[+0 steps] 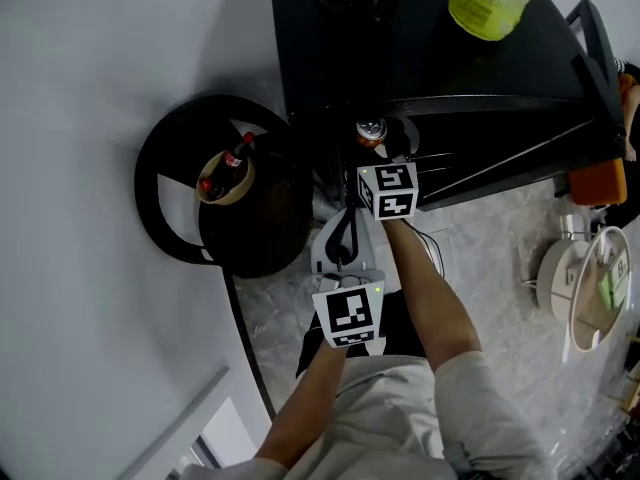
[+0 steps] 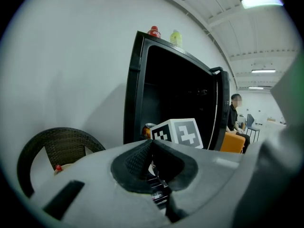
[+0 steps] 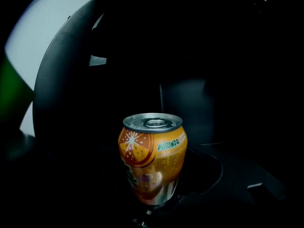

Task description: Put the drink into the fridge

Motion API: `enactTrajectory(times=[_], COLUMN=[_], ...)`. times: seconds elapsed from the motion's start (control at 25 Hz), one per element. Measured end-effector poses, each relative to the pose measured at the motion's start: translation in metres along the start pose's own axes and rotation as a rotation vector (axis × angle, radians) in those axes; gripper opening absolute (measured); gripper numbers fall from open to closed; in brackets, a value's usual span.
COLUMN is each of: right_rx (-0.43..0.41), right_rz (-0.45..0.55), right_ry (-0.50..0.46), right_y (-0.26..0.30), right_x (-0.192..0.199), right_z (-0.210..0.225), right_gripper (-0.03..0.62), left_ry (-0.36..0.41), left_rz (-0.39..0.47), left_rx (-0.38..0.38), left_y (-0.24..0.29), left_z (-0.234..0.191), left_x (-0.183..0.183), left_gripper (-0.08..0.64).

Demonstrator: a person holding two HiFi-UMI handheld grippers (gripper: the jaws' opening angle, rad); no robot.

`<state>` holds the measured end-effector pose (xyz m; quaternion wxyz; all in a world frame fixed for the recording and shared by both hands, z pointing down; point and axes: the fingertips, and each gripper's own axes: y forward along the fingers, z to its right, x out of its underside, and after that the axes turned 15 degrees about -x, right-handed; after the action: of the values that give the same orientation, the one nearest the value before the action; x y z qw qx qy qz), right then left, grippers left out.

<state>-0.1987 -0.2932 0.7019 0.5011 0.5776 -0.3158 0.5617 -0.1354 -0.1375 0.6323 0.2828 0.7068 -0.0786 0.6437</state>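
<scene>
Drink can [image 3: 153,158] stands upright, long axis vertical, clasped in the right tongs [image 1: 377,154] at their 12 o'clock, just inside the dark fridge [image 1: 420,38]; left tongs [image 1: 347,230] trail at 6 o'clock, clenched on nothing.

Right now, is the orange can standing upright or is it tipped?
Upright. In the right gripper view the orange can shows its silver lid on top, nearly level, and its base straight below.

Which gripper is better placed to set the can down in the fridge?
Right. The right gripper holds the can at the open fridge; the left gripper hangs behind it, empty.
</scene>
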Motion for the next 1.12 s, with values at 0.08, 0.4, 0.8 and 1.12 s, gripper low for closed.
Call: enactTrajectory(times=[0.08,0.4,0.8,1.12], right_rx=[0.002,-0.018,0.054,0.055], right_rz=[-0.002,-0.009,-0.055,-0.034], right_ry=[-0.025,0.0,-0.001,0.053], right_y=[0.005,0.006,-0.053,-0.145], right_x=[-0.001,0.006,-0.019,-0.068], right_z=[0.002,0.002,-0.016,-0.053], right_gripper=[0.314,0.316,0.314,0.285], left_ry=[-0.011,0.006,0.026,0.037], left_rz=[0.008,0.025,0.009,0.018], left_rx=[-0.011,-0.014,-0.037,-0.012], left_y=[-0.001,-0.006,-0.037,-0.073], left_z=[-0.004,-0.002,-0.009,-0.005], left_x=[0.003,0.003,-0.031,-0.083], left_gripper=[0.009,0.009,0.009,0.009])
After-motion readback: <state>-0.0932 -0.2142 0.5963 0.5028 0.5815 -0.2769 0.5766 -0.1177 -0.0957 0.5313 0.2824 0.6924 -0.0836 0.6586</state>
